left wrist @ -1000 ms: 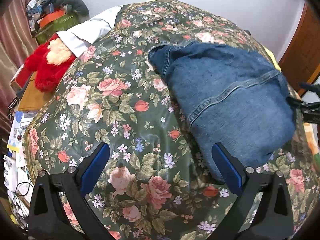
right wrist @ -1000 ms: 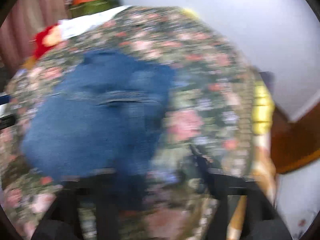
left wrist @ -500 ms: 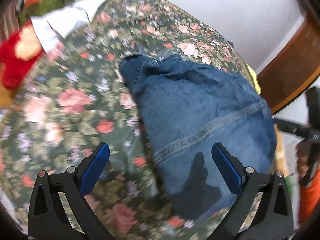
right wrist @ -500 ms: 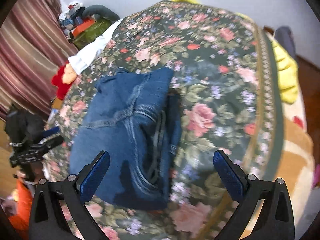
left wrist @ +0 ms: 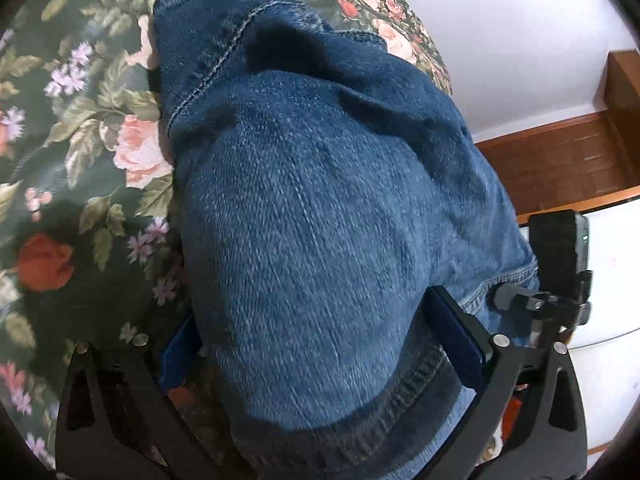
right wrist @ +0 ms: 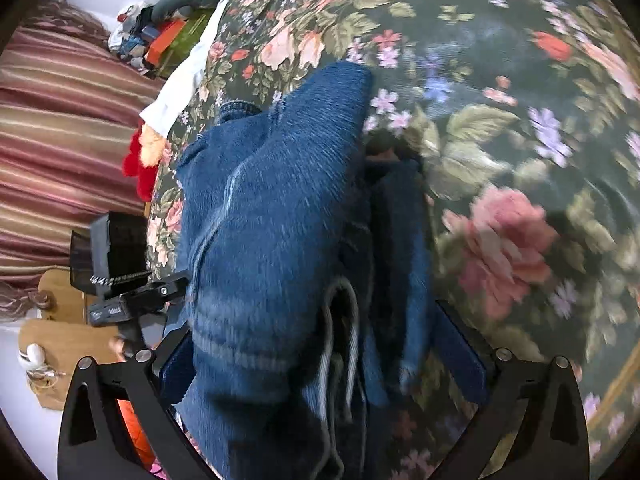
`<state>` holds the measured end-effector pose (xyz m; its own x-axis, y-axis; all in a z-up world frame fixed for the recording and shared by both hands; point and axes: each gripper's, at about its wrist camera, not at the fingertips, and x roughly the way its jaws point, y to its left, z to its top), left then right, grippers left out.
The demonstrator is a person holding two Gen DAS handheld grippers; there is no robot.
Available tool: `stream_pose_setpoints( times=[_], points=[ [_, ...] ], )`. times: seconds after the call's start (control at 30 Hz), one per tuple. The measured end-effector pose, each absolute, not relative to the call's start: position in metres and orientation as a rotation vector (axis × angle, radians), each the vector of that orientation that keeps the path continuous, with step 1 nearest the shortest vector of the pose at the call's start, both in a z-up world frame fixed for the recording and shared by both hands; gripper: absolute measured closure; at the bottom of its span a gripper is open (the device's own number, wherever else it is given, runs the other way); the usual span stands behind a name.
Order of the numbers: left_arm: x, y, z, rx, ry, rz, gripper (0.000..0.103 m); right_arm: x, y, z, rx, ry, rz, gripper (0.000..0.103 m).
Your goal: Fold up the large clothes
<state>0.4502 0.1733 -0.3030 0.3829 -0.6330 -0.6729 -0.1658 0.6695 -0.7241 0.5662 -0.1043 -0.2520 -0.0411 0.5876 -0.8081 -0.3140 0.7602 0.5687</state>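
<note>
Both claws have dropped from a high, wide view of the bed to the near edge of the folded denim garment (left wrist: 320, 220), which now fills each wrist view. Left claw (left wrist: 320, 344): fingers spread wide, 1 on each side of the bundle's near end, straddling it and not pinched. Right claw (right wrist: 320, 356): same posture, jaws wide apart around the near end, where stacked layers and a pale ribbed lining edge show; some motion blur. Each claw appears at the side of the other's view. Progress, judged from the lie of the cloth: garment already reduced to a compact multi-layer packet, so most folds look done; what seems left is 1 last fold, a squaring-up, or lifting the packet away. Cannot tell which. Garment sits on the floral bedspread (left wrist: 80, 128), dark green with pink and red roses, near the bed's edge. Room: white wall and wooden trim (left wrist: 560, 160) on 1 side; on the other, striped curtain (right wrist: 60, 120), red plush toy (right wrist: 140, 160), white cloth (right wrist: 180, 88), clutter of boxes at the bed's far corner.
</note>
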Motion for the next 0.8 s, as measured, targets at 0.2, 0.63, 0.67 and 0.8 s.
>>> stream_pose_setpoints(
  times=[0.2, 0.63, 0.67, 0.8],
  points=[
    [0.449, 0.164, -0.281, -0.734, 1.148, -0.285, 0.01, 0.572, -0.094, -0.257, 0.286, 1.449, 0.721, 0.015],
    [0.408, 0.149, -0.158, -0.525, 0.961, -0.247, 0.041, 0.528, -0.09, -0.18, 0.293, 1.349, 0.702, 0.055],
    [0.403, 0.15, -0.147, -0.51, 0.943, -0.243, 0.041, 0.524, -0.087, -0.172, 0.284, 1.337, 0.708, 0.056],
    [0.376, 0.161, -0.103, -0.462, 0.863, -0.226, 0.041, 0.503, -0.073, -0.13, 0.267, 1.266, 0.738, 0.056]
  ],
)
